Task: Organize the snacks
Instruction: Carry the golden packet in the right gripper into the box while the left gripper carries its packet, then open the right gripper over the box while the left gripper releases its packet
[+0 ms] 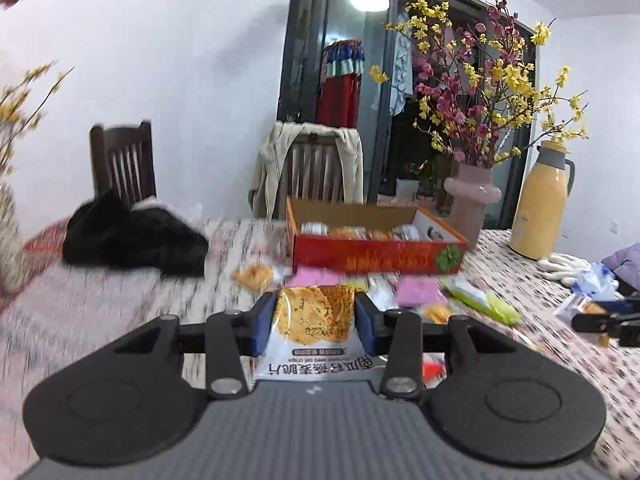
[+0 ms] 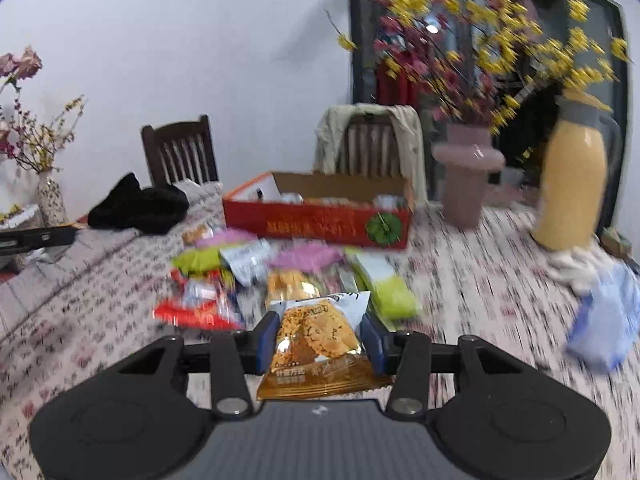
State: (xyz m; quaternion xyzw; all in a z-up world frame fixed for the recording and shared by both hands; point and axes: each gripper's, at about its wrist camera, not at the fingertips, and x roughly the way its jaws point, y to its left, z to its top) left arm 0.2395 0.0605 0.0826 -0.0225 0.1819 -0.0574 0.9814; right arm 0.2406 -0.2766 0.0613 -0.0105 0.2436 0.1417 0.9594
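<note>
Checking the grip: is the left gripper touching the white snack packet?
Touching. The left wrist view shows the left gripper with both jaws pressed against the white snack packet.

Loose snack packets (image 2: 248, 264) lie before the box (image 2: 316, 224).

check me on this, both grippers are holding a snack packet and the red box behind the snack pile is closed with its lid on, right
Not quite. Both the left gripper and right gripper do hold a snack packet between their fingers, but the red box is open: the left wrist view shows snacks inside it and its flap standing up, no lid on.
</note>
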